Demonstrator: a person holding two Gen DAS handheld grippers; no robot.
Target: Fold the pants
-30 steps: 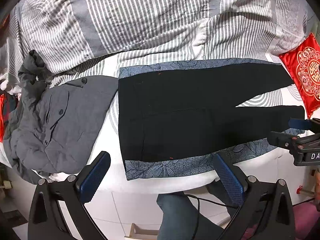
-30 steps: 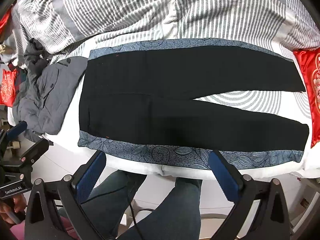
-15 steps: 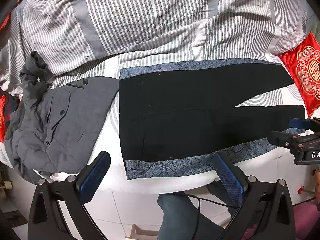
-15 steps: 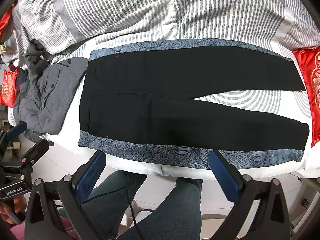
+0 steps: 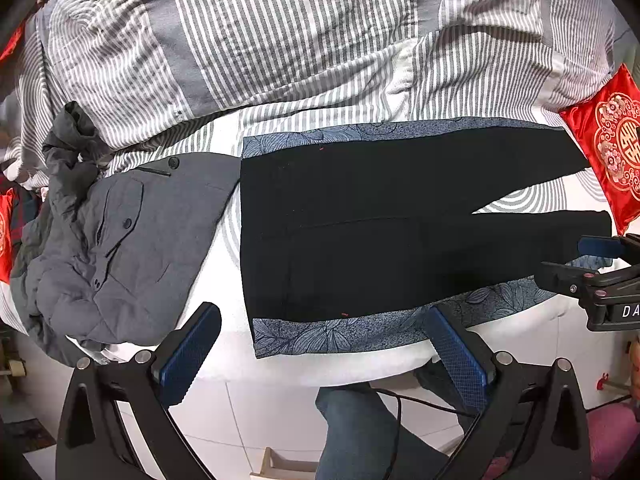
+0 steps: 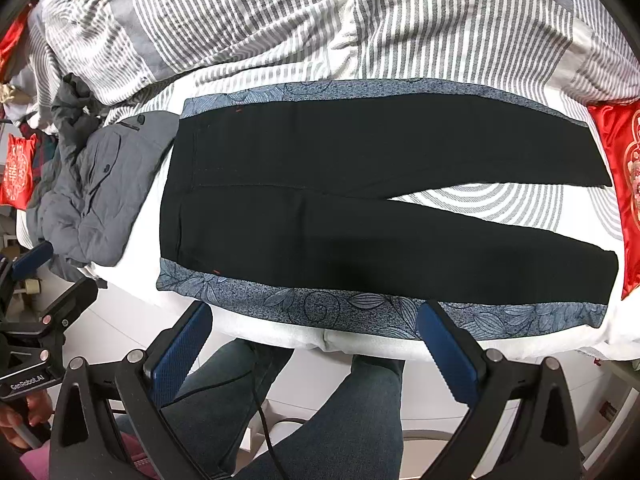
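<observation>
— What lies on the bed (image 6: pixel 280 336)?
— A blue floral cloth (image 6: pixel 320 304) under black pants (image 6: pixel 360 200); grey clothes (image 6: pixel 100 184) at nine o'clock; striped duvet (image 6: pixel 320 20) at twelve.

"GenRobot.AI" on left claw (image 6: pixel 28 276) body; right claw (image 5: pixel 600 260) shows "DA", likely cut off
</observation>
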